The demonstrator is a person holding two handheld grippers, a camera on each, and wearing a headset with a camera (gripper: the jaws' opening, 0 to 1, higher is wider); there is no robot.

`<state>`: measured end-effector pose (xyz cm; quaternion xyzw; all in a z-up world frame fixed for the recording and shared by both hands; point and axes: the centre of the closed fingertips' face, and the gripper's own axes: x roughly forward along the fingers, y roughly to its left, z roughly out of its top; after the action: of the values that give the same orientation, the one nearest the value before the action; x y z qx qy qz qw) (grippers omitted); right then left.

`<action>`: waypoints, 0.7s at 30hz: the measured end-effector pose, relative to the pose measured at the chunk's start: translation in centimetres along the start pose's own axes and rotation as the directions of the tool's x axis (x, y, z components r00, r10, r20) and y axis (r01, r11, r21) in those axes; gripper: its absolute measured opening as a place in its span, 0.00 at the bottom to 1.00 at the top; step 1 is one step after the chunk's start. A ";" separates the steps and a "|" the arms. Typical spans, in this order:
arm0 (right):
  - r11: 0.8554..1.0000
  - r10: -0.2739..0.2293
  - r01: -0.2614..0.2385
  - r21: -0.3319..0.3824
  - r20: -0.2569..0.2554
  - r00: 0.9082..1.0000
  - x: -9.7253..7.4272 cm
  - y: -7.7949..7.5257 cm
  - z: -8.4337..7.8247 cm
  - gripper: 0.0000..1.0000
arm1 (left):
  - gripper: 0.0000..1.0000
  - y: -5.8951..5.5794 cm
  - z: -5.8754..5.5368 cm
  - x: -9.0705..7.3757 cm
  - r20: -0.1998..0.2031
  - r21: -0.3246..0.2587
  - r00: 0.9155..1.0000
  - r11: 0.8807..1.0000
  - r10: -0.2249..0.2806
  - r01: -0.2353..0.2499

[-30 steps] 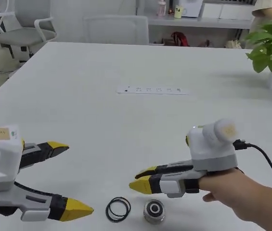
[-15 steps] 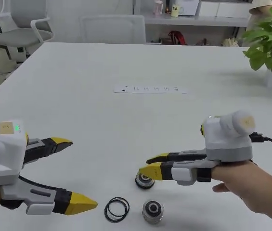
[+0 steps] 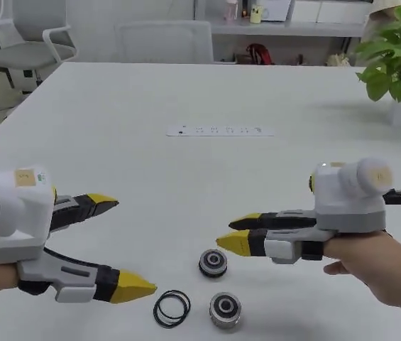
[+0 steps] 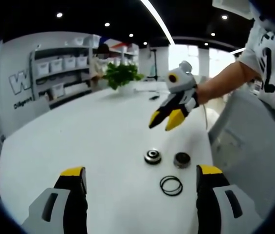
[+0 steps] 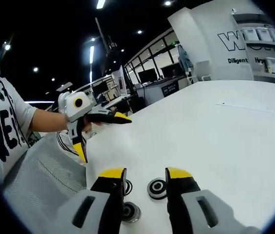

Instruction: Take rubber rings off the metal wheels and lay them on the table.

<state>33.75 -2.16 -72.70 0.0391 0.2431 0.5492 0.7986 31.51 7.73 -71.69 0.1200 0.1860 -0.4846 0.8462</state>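
The farther metal wheel (image 3: 213, 262) and the nearer metal wheel (image 3: 225, 310) are lying flat, axles pointing up, with overlapping rubber rings (image 3: 172, 308) lying flat just beside the nearer one. The left gripper (image 3: 133, 245) is hovering with its jaws spread wide and empty. The right gripper (image 3: 226, 233) is hovering near the farther metal wheel, its jaws slightly apart and empty. The left gripper view is showing the counter (image 4: 79, 131) edge close by the rubber rings, with open surface stretching beyond.

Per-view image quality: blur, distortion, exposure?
Head view: sharp, even light, faint shadow under the far wheel. Left gripper view: fisheye bend, soft, rubber rings readable. Right gripper view: fisheye bend, dark ceiling with lamp glare, table near blown out.
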 end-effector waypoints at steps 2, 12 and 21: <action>1.000 -0.004 0.004 -0.009 -0.004 1.000 -0.1 -0.2 -0.1 0.30 | 0.94 0.1 0.1 0.1 0.001 0.002 1.000 1.000 -0.001 0.001; 0.997 -0.025 0.022 -0.073 -0.039 0.999 -0.7 -0.6 -0.9 0.31 | 0.92 0.3 0.7 1.1 0.006 0.007 1.000 1.000 -0.011 0.011; 0.993 -0.035 0.026 -0.113 -0.074 0.997 -0.6 -0.8 -2.0 0.31 | 0.89 0.2 1.3 2.0 0.009 0.013 1.000 1.000 -0.025 0.025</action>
<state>33.42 -3.47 -74.50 -0.0305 0.2428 0.5508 0.7980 32.91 5.78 -71.43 0.1209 0.1804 -0.4971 0.8401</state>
